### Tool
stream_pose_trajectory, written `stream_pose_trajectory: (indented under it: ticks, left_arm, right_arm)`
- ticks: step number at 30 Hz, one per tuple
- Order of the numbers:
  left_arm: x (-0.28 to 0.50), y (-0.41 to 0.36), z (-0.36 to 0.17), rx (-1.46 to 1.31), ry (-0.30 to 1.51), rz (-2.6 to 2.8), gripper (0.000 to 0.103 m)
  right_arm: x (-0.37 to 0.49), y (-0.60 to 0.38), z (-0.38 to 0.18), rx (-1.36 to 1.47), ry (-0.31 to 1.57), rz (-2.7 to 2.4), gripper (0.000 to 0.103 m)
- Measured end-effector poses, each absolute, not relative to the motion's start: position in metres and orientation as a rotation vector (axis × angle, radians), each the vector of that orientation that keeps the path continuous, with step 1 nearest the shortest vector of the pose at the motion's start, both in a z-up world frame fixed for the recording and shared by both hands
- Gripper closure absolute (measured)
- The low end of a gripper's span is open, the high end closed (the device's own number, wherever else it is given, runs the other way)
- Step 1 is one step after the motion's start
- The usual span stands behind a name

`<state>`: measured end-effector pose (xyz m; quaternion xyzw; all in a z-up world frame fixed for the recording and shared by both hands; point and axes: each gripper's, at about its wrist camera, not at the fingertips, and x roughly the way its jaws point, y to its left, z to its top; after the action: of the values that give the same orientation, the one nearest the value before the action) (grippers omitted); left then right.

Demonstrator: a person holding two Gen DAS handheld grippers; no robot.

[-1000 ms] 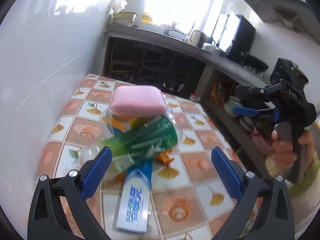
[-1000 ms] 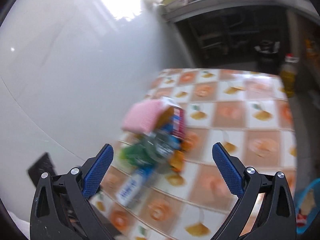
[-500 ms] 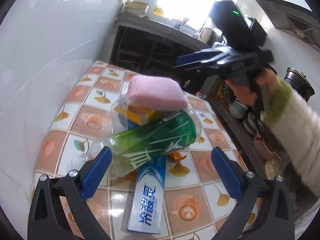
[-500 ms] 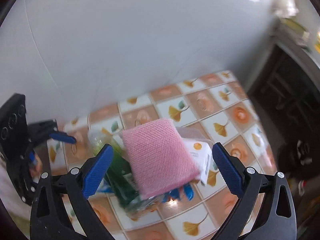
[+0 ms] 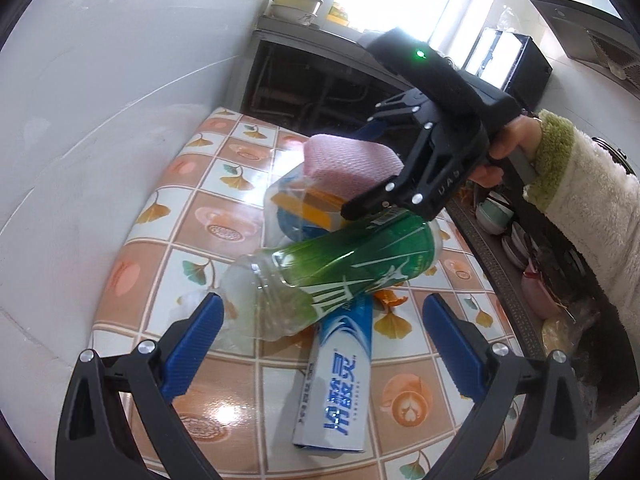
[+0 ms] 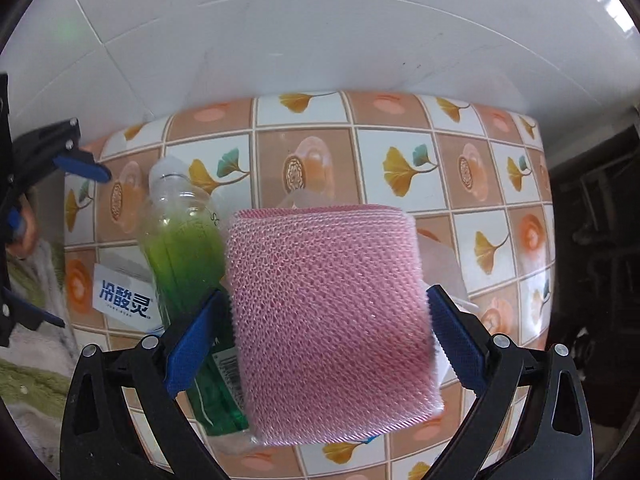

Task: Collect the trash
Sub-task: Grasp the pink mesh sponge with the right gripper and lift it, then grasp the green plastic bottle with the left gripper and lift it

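One pile of trash on the tiled tabletop [image 5: 192, 216], against the white wall [image 6: 320, 40]. Counted in it: one pink mesh sponge [image 6: 332, 300], one green-labelled plastic bottle [image 5: 352, 264], one blue-and-white toothpaste box [image 5: 340, 376], one clear plastic container [image 5: 304, 200] with blue and orange packaging inside it, too jumbled to count.

Sponge sits on top of the pile. Bottle lies on its side under it, neck toward the wall side, resting across the toothpaste box. Box lies flat on the tiles, nearest the left camera.

Right gripper [image 6: 328, 320]: jaws spread wide, one blue pad at each side of the sponge. Left pad looks to touch the sponge's edge; right pad just beside it. Not clenched on it. From the left wrist view the same tool hangs over the sponge from the right, held by a hand [image 5: 508, 152] in a fleece sleeve.

Left gripper [image 5: 320, 336]: jaws spread wide, holding nothing, low over the table, bottle neck and box between its pads without contact.

One counter [image 5: 320, 40] with dishes in the background.
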<state>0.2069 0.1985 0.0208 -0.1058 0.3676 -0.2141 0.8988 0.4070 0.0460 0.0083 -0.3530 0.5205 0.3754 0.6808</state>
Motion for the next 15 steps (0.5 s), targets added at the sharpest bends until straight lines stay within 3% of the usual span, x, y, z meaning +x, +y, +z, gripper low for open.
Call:
stream_pose_trajectory:
  ticks: [2, 10, 15]
  left_arm:
    - [0.207, 0.202, 0.020, -0.223, 0.762, -0.442, 0.006]
    - [0.205, 0.206, 0.021, -0.234, 0.749, -0.451, 0.006]
    - [0.205, 0.205, 0.021, -0.216, 0.742, -0.462, 0.006]
  right_arm:
    - [0.408, 0.043, 0.014, -0.766, 1.162, 0.834, 0.025]
    - [0.384, -0.009, 0.068, -0.496, 0.995, 0.704, 0.026]
    - [0.342, -0.063, 0.074, -0.276, 0.947, 0.537, 0.026]
